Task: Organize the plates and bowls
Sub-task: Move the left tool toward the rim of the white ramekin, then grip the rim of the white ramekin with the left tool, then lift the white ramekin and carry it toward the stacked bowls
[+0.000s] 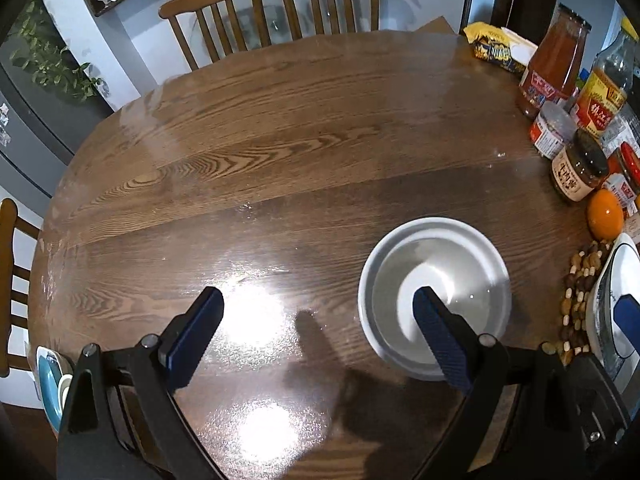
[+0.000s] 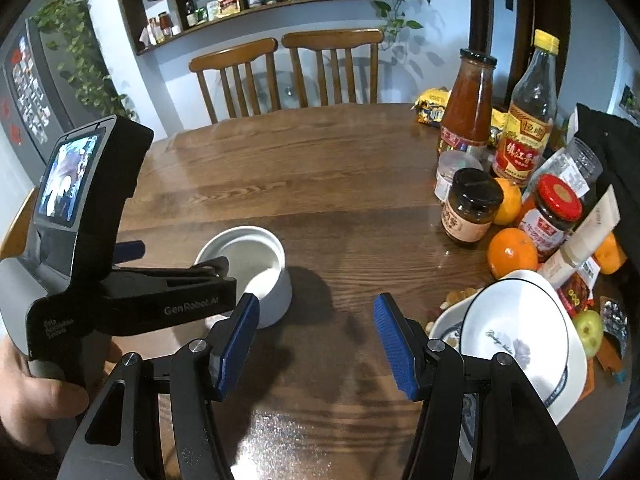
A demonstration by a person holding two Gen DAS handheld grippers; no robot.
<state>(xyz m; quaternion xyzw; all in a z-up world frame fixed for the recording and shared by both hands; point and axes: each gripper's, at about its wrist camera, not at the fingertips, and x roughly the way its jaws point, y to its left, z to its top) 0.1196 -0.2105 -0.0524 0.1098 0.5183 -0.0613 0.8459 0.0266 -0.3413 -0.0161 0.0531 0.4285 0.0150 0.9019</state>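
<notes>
A white bowl (image 1: 434,276) stands on the wooden table (image 1: 280,128); it also shows in the right wrist view (image 2: 256,264). My left gripper (image 1: 320,304) is open, with its right finger over the bowl's inside and its left finger outside the rim. My right gripper (image 2: 316,316) is open and empty, just right of the bowl. A white plate with a blue rim (image 2: 516,336) leans tilted on another dish at the right, beside my right gripper's right finger. It shows at the right edge of the left wrist view (image 1: 616,280).
Sauce bottles (image 2: 468,108), jars (image 2: 472,204), oranges (image 2: 512,252), snack packets and loose nuts (image 1: 580,300) crowd the table's right side. Two wooden chairs (image 2: 288,72) stand at the far edge. A teal object (image 1: 50,380) sits at the left edge.
</notes>
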